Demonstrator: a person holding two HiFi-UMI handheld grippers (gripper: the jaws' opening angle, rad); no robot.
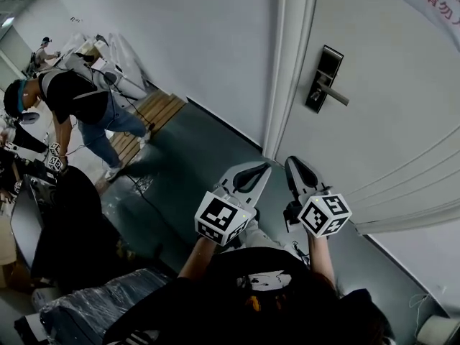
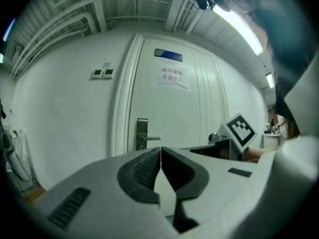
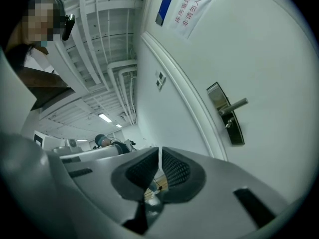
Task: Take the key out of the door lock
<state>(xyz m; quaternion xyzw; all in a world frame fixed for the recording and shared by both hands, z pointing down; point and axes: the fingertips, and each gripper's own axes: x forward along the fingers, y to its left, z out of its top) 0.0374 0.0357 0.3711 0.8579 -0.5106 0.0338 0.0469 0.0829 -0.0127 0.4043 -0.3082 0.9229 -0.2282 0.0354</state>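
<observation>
While the left claw point(image 1: 260, 168) and the right claw point(image 1: 295, 164) are pointed toward the white door point(image 1: 388, 135), the key point(image 3: 229, 124) is seen seated in the dark lock plate point(image 3: 225, 114), just below the lever handle point(image 3: 237, 105). Its long axis is set roughly square to the door face, so that the head juts out into the room and the shaft is hidden inside the lock; it is too small for the turn of its head to be told. The left claw point(image 2: 160, 153) is clenched, its ribbed pads pressed together with nothing between them, and in the left gripper view the lock plate is seen just left of and above its tips, well apart from them. The right claw point(image 3: 159, 158) is likewise clenched and empty, pad against pad. In the right gripper view the key is placed up and to the right of that claw, well apart, with bare door between. In the head view the two claws are held side by side, near each other, and neither is touching the door, the handle or the key. A paper sign point(image 2: 172, 76) is fixed on the door above the lock.
</observation>
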